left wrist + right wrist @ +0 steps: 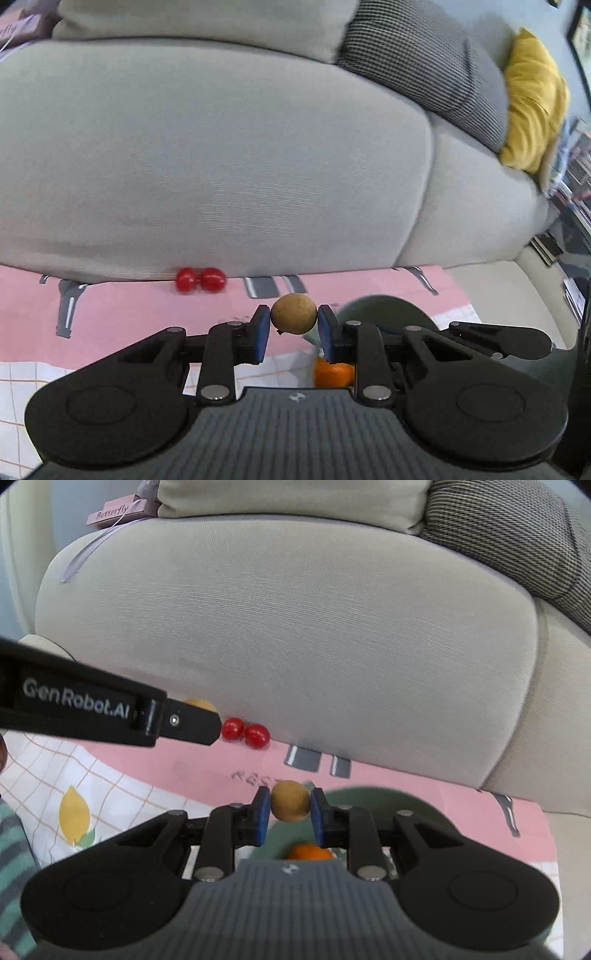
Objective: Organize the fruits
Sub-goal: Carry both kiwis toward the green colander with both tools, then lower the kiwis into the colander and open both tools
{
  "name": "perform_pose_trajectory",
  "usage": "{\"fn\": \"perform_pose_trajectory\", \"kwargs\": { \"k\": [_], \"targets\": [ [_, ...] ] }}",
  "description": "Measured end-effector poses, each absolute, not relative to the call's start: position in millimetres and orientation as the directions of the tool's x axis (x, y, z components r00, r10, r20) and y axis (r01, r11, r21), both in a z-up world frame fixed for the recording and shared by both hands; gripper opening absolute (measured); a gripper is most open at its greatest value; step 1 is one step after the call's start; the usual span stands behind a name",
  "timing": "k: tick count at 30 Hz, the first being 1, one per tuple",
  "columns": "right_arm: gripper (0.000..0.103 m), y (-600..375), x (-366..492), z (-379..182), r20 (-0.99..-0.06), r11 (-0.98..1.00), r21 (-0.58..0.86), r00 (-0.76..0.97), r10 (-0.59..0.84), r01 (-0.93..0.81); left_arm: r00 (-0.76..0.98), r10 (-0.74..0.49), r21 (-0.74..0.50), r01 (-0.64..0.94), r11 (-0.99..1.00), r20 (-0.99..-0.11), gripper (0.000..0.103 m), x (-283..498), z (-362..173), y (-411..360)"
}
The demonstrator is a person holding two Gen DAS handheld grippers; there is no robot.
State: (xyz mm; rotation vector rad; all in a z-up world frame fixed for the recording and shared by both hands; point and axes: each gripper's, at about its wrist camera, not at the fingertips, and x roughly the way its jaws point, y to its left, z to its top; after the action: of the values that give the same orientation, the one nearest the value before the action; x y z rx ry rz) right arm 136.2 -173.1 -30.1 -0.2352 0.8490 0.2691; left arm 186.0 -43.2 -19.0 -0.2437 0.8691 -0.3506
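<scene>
Left tool (293, 325) clamped on brown fruit (293, 313); right tool (286, 806) clamped on second brown fruit (290, 800), above green bowl (369, 797) holding orange (308, 851). Tomatoes (245, 732) left against sofa (295, 646). Risk judged: round fruit squeezed out, rolled off pink mat (184, 764).

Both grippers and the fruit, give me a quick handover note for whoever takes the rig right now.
Left gripper: shut on a small brown fruit, held up beside the green bowl.
Right gripper: shut on another brown fruit, above the same bowl.
Done: an orange fruit already lies in the bowl.
Left: release both brown fruits into the bowl, then collect the two red fruits on the pink mat against the sofa.
</scene>
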Motion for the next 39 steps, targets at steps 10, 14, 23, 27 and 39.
{"fn": "perform_pose_trajectory", "kwargs": {
  "k": [10, 14, 23, 27, 39],
  "targets": [
    [0.020, -216.1, 99.2, -27.0, -0.761, 0.960, -0.116, 0.644, 0.079, -0.256, 0.559, -0.434, -0.298, 0.321, 0.899, -0.706, 0.031, 162.2, -8.6, -91.3],
    [0.020, -228.2, 90.8, -29.2, -0.767, 0.963, -0.118, 0.638, 0.067, -0.242, 0.530, -0.436, -0.276, 0.356, 0.893, -0.727, 0.031, 157.0, -14.9, -109.7],
    [0.019, -245.5, 85.6, -43.8, -0.792, 0.959, -0.134, 0.609, 0.047, -0.249, 0.462, -0.428, -0.255, 0.392, 0.884, -0.777, 0.031, 155.4, -40.5, -137.3],
    [0.019, -247.7, 88.7, -49.4, -0.802, 0.960, -0.127, 0.595, 0.049, -0.249, 0.435, -0.415, -0.245, 0.395, 0.885, -0.799, 0.031, 159.2, -52.7, -142.8],
    [0.019, -254.3, 105.9, -69.3, -0.831, 0.955, -0.131, 0.555, 0.041, -0.267, 0.371, -0.398, -0.250, 0.387, 0.888, -0.839, 0.031, 176.4, -80.2, -149.2]
  ]
}}
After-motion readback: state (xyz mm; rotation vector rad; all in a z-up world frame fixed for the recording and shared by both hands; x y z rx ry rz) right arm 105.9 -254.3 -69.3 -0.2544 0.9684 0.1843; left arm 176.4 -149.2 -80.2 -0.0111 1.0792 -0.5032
